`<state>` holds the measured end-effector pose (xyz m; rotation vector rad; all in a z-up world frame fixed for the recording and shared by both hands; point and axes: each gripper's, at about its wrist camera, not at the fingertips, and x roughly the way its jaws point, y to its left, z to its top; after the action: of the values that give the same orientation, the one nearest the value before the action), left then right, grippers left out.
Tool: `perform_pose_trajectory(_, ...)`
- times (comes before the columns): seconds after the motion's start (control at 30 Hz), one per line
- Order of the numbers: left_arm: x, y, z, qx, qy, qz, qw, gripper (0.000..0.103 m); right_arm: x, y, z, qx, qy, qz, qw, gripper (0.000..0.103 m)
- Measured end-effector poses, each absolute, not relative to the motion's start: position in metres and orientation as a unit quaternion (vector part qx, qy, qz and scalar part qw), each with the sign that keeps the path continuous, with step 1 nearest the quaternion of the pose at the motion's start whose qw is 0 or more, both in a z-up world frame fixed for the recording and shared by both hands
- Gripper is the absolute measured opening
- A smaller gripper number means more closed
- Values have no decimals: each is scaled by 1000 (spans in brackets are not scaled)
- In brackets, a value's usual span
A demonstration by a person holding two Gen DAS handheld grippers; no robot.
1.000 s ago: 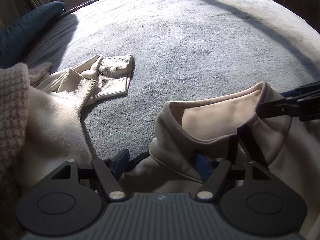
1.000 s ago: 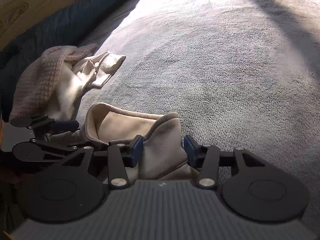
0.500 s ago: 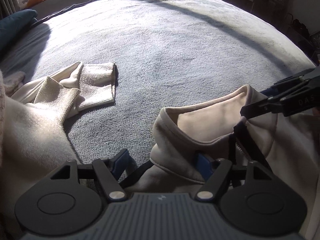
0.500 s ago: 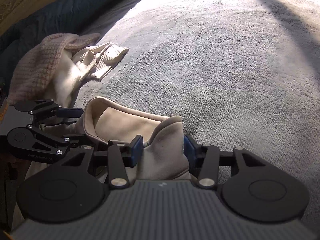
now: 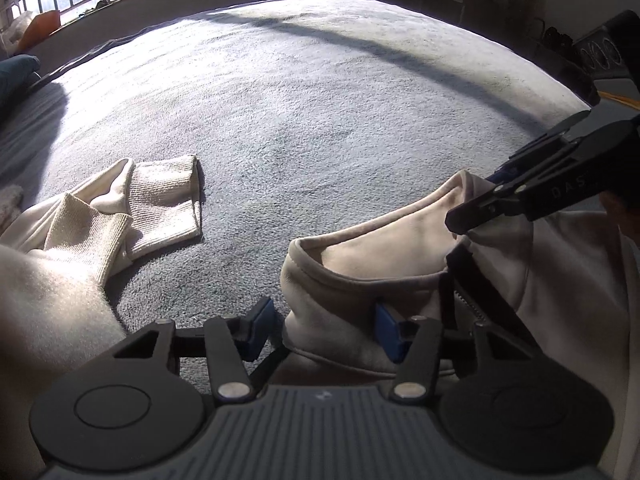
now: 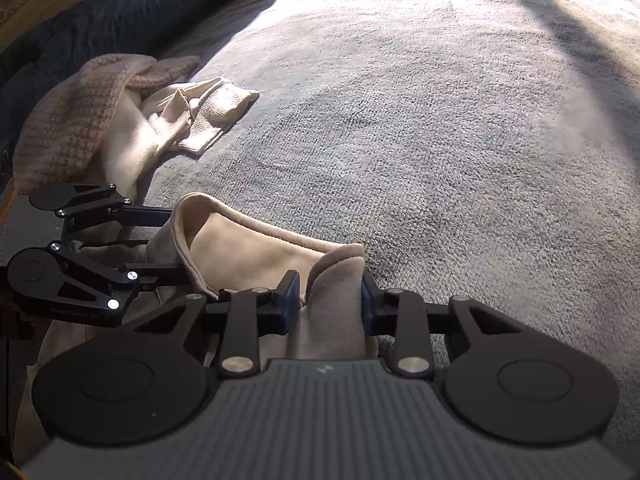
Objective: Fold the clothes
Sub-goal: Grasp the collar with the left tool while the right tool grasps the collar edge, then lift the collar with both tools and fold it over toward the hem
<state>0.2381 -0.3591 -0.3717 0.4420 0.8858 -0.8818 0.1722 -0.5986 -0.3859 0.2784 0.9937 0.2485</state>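
A beige zip-up jacket [image 5: 384,240] lies at the near edge of the bed, its collar standing up. My left gripper [image 5: 323,330] straddles the collar's left end; its jaws are closing, one blue pad against the cloth and the other a little off it. From the right wrist view, the left gripper [image 6: 160,246] reaches in from the left around the collar [image 6: 248,248]. My right gripper [image 6: 328,302] is closing on the collar's right end, with the folded cloth pinched between its pads. The left wrist view shows the right gripper [image 5: 476,200] clamping that end.
A cream sweater [image 5: 160,196] with ribbed cuffs lies to the left, also in the right wrist view as the cream sweater [image 6: 208,116], with a pink checked knit [image 6: 76,120] on it. Dark teal bedding [image 6: 120,12] lines the far left. Grey blanket [image 5: 320,100] stretches ahead.
Both pairs of jaws have narrowed around the collar. The left gripper has turned, so the cream sweater sits further left in its view. The jacket has stayed put.
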Motion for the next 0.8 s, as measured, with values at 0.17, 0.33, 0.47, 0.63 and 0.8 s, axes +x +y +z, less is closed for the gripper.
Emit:
perform_pose_trajectory(0.17,230,-359,-369,210,398,-399,799,39,171,-594,-381,118,475,111,865,14)
perform_pose_trajectory(0.33,228,-355,-361,207,388,-382,813,17,164,-588,-371,116,462,100,874,9)
perform_pose_trajectory(0.47,218,-351,-351,211,366,-382,822,13,155,-582,-358,117,442,95,884,9)
perform_pose_trajectory(0.63,200,-342,-329,205,340,-392,830,11,139,-577,-337,121,417,96,896,8)
perform_pose_trajectory(0.8,176,-330,-304,195,319,-405,834,10,116,-565,-310,118,393,104,906,7)
